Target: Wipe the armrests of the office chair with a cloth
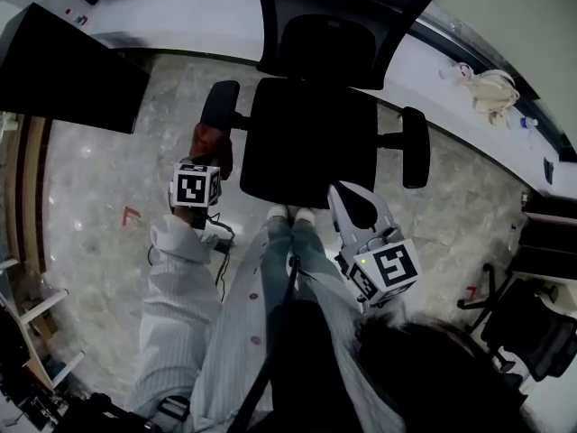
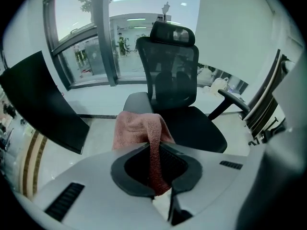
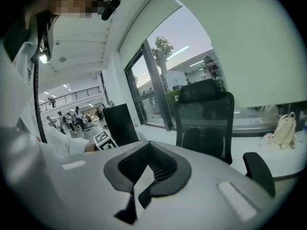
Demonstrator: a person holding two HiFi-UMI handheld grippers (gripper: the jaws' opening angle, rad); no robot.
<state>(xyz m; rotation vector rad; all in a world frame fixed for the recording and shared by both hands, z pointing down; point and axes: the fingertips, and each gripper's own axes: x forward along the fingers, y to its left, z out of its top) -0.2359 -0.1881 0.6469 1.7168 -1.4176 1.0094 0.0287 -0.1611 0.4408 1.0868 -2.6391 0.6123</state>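
Observation:
The black office chair (image 1: 311, 124) stands in front of me, its left armrest (image 1: 221, 105) and right armrest (image 1: 416, 147) both bare. My left gripper (image 1: 211, 156) is shut on a reddish-pink cloth (image 1: 213, 144) just short of the left armrest's near end. Seen from the left gripper view, the cloth (image 2: 139, 128) bunches beyond the jaws and a strip hangs down between them, with the left armrest (image 2: 136, 101) right behind it. My right gripper (image 1: 348, 197) is shut and empty, held near the seat's front right corner. In the right gripper view the chair (image 3: 204, 114) and one armrest (image 3: 259, 172) show ahead.
A black panel (image 1: 63, 70) stands at the left. A cream bag (image 1: 491, 93) lies on the white sill behind the chair. Another black chair (image 1: 532, 323) sits at the lower right. My shoes (image 1: 290, 215) are at the seat's front edge on the marble floor.

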